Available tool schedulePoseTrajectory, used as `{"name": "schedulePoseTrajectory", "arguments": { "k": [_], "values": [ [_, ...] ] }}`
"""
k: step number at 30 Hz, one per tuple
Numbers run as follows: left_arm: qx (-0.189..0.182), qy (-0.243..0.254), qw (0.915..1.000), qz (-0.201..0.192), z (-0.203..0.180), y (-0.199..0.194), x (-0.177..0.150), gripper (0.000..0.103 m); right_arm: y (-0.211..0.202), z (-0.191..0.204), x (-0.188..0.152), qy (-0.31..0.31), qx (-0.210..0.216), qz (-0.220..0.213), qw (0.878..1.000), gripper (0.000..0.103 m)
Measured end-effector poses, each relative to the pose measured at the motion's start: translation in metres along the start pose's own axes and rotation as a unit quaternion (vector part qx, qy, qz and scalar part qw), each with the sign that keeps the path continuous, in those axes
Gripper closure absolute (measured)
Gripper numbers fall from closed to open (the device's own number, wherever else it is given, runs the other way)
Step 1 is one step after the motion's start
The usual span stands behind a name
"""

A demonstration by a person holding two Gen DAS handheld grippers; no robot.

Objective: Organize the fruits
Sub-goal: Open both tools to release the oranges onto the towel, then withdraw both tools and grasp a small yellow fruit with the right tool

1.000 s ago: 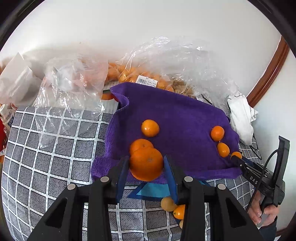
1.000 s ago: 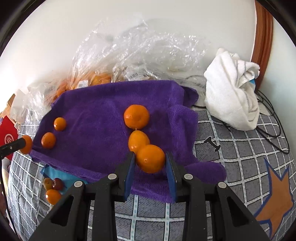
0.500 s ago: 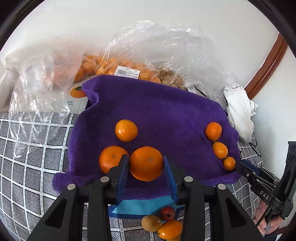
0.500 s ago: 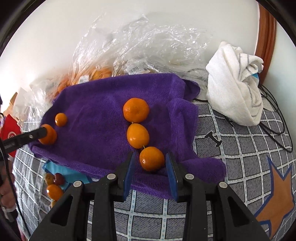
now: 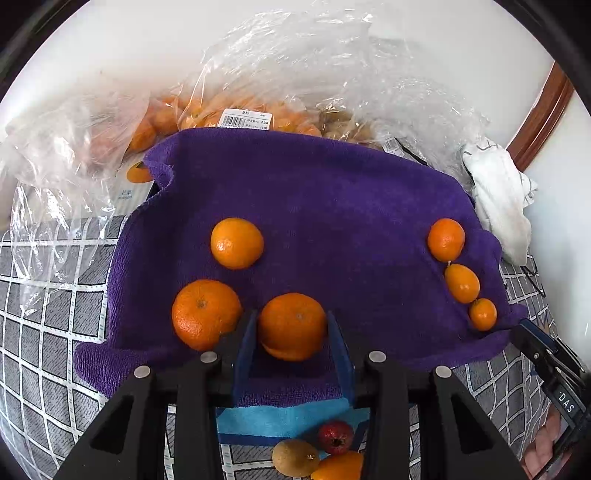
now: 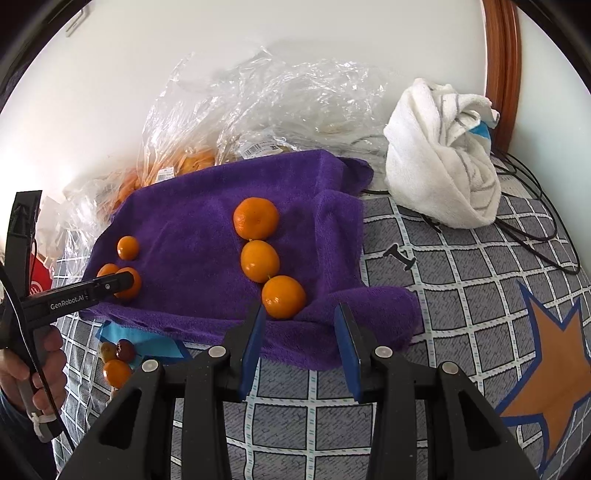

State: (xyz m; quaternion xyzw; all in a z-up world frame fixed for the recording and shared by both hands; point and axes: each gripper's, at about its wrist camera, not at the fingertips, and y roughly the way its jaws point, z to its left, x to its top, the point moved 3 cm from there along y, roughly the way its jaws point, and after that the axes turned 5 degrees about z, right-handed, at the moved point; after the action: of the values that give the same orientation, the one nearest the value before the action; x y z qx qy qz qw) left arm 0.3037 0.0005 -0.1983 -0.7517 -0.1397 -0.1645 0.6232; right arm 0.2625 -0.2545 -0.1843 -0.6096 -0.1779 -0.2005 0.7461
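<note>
1. Blue pads line the left gripper (image 5: pixel 291 332), whose jaws are clamped on a large orange (image 5: pixel 292 325) low over the near edge of the purple towel (image 5: pixel 314 206).
2. Just left of that fruit a second orange (image 5: pixel 205 314) lies on the towel, touching the gripper's left finger; a third orange (image 5: pixel 237 242) sits beyond it.
3. The right gripper (image 6: pixel 299 332) has its jaws apart with nothing between them, hanging over the towel's near fold just short of a small orange (image 6: pixel 283 296).
4. That small orange ends a touching row of three running away from the gripper: a middle one (image 6: pixel 259 260) and a far one (image 6: pixel 256 217).
5. Off the towel's near edge a red fruit (image 5: pixel 335 437), a yellow-brown one (image 5: pixel 295 457) and another orange one (image 5: pixel 341 466) cluster beside a blue patch (image 5: pixel 280 421).
6. White lettering "GenRobot.AI" is readable on the left gripper's side in the right wrist view, and "DAS" on the right gripper's in the left wrist view.
7. A barcode price label (image 5: pixel 245 120) sits on a clear plastic bag (image 5: pixel 295 74) of orange fruit behind the towel; its print is too small to read.
8. Everything rests on a grey checked cover (image 6: pixel 461 295) bearing an orange star (image 6: pixel 554 354).
9. A bundled white cloth (image 6: pixel 443 155) and black cables (image 6: pixel 535 236) lie right, against a white wall (image 6: pixel 258 29) with brown wood trim (image 6: pixel 502 66).
</note>
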Motion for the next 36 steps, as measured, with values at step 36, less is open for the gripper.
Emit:
{"name": "schedulePoseTrajectory", "arguments": {
  "k": [36],
  "values": [
    [0.044,-0.068,0.9957,-0.043,0.120,-0.093,-0.099,0.048,-0.010,0.121,-0.075,-0.076,0.013,0.016,0.997,0.066]
  ]
}}
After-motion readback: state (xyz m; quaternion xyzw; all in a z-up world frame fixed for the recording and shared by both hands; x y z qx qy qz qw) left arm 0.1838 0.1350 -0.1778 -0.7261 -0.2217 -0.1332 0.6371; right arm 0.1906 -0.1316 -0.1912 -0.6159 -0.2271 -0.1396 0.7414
